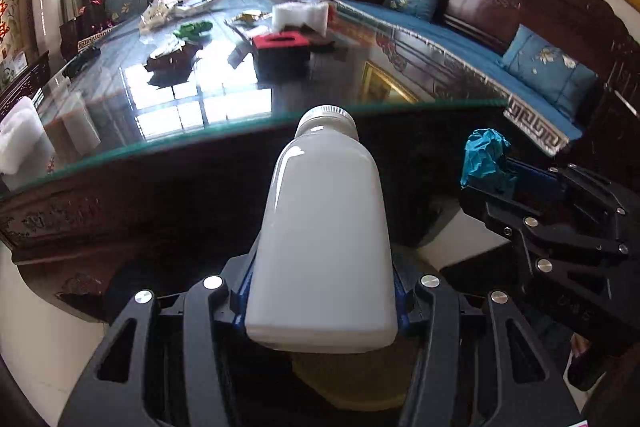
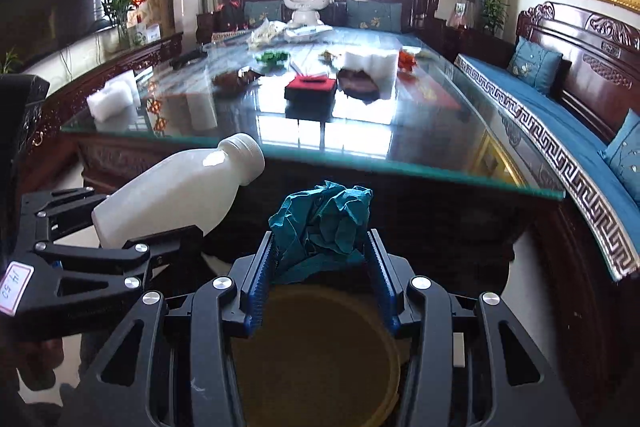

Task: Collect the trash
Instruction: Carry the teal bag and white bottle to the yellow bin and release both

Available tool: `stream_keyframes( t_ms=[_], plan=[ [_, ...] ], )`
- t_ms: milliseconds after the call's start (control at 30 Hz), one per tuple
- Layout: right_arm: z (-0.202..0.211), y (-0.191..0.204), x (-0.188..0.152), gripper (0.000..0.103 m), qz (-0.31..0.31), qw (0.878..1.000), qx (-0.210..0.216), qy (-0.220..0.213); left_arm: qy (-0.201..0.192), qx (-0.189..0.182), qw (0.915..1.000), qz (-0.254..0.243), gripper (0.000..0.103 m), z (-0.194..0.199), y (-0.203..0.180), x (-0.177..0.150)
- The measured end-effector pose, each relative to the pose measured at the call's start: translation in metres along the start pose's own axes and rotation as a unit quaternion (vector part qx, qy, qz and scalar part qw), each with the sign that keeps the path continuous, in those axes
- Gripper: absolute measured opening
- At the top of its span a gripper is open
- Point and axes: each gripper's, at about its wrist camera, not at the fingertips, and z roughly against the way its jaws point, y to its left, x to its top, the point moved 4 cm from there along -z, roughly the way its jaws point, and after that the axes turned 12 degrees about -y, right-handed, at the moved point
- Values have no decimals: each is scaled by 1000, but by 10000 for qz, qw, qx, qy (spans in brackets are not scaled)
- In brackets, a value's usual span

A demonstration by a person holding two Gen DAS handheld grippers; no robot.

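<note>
A: Start at the jaws. What has the left gripper [image 1: 322, 291] got?

B: It is clamped on a white plastic bottle [image 1: 324, 227], pads pressing the lower body on both sides, screw cap pointing away toward the table edge. From the right wrist view the bottle [image 2: 172, 193] sticks out tilted, cap up and to the right.

A: And the right gripper [image 2: 320, 259]?

B: Its jaws are closed on a crumpled teal paper wad [image 2: 322, 223], squeezed between the blue ribbed pads. The left camera catches the same wad [image 1: 486, 157] at the far right.

A: What lies under them?

B: A round yellowish bin opening [image 2: 316, 355] sits directly below the right gripper; a paler patch of it shows beneath the bottle too.

A: Further out?

B: The glass-topped dark wooden table [image 2: 360, 131], just beyond both grippers. On it: a red and black tissue box [image 2: 311, 87], white foam pieces [image 2: 372, 61], a green wrapper [image 2: 272, 57], other loose scraps, and a small white robot toy [image 2: 306, 3] at the far end. A blue-cushioned wooden bench [image 2: 560, 123] runs along the right.
</note>
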Motion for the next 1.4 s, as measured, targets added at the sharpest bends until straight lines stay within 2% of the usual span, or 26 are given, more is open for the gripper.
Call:
stream_keyframes(
  t_ms=[267,500,600,633,700,933,1233,1400],
  plan=[
    [-6,3,-58,44,-99,9983,-48,580,563,-137,9982,-137,52,-9,-8,-57],
    [-11,3,-85,45,-154,9965,-75,823,850,-301,9956,-256,52,-23,-20,-71],
    [-11,-1,-90,51,-203,9958,-120,882,925,-372,9946,-293,52,-28,-27,-76],
    [-11,-3,-92,58,-213,9955,-160,906,943,-395,9943,-299,52,-29,-28,-78],
    [-9,-5,-93,65,-203,9956,-222,883,975,-418,9938,-327,52,-32,-32,-79],
    [-6,-18,-89,65,-332,9961,-308,757,1087,-480,9920,-418,52,-36,-40,-84],
    [0,-43,-85,65,-514,9952,-548,633,1474,-858,9843,-447,52,-45,-53,-94],
    [2,-48,-82,65,-567,9949,-573,602,1494,-923,9825,-622,53,-47,-64,-93]
  ],
)
